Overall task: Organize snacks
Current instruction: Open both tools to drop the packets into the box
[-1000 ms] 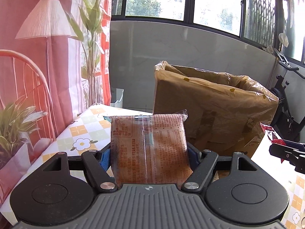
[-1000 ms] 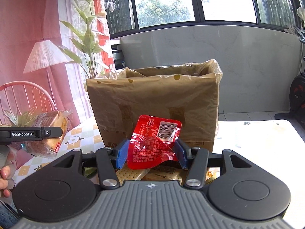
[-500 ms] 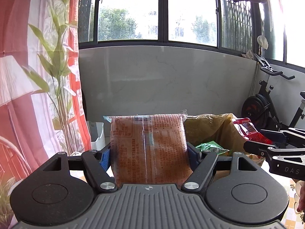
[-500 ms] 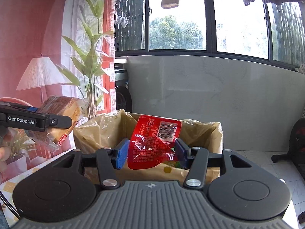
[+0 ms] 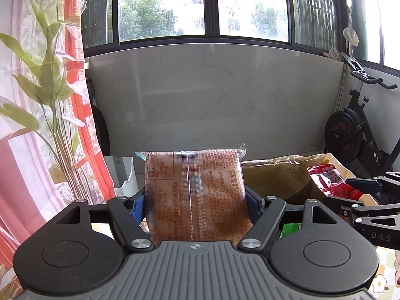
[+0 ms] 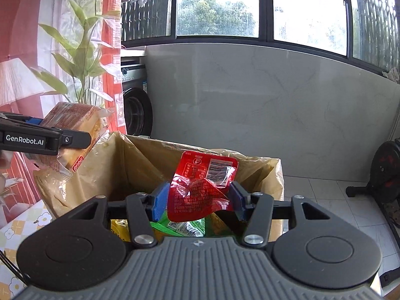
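Our left gripper (image 5: 195, 200) is clamped on a clear-wrapped bread packet (image 5: 193, 195), its blue pads pressed against the packet's two long sides so the printed face stands upright ahead of the camera. Our right gripper (image 6: 197, 200) pinches a crumpled red snack pouch (image 6: 202, 187) across its lower half, barcode corner up.

We hold both high, we judge, because the target is the tall cardboard box (image 6: 275, 175) lined with a brown plastic bag (image 6: 140, 165); anything going in has to clear that rim first. The red pouch hangs above the open mouth, over the green packets (image 6: 185, 225) and the yellow packet (image 6: 120, 227) lying inside. The bread sits out by the box's left rim, in the right-wrist view not quite over the opening.

Both grippers point forward and slightly down, side by side, each visible at the edge of the other's view. The checked tablecloth (image 6: 22, 227) shows below on the left.
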Action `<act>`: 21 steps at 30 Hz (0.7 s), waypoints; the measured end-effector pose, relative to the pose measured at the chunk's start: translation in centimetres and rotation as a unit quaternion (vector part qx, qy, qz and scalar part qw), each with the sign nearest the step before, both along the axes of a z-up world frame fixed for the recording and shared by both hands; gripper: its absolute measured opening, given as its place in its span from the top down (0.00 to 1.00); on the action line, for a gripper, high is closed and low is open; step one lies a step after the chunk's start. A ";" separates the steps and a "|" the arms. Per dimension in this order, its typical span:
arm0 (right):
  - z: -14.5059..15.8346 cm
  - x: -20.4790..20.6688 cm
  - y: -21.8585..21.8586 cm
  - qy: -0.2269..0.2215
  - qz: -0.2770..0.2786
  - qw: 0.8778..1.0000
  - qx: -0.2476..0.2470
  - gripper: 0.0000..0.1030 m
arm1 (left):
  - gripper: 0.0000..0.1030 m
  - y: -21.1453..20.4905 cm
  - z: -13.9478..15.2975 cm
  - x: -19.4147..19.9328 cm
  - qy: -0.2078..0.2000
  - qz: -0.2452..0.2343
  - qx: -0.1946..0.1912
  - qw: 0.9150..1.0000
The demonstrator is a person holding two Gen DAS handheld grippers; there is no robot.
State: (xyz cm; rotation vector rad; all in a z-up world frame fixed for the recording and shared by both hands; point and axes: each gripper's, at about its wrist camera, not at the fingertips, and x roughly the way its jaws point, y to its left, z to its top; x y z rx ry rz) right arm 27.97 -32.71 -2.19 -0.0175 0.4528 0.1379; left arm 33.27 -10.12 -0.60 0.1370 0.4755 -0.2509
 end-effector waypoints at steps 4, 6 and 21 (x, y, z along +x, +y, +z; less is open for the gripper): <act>-0.9 0.8 -0.1 0.013 -0.003 1.000 -0.004 0.46 | 0.25 0.4 -1.2 0.8 0.020 0.011 -0.004 1.000; -1.6 1.0 -0.2 0.024 -0.006 1.000 0.006 0.44 | 0.25 0.7 -1.7 1.0 0.025 0.010 -0.008 1.000; -0.7 -2.4 0.7 0.010 0.006 1.000 0.020 0.33 | 0.22 2.2 0.1 -2.0 0.007 0.003 -0.020 1.000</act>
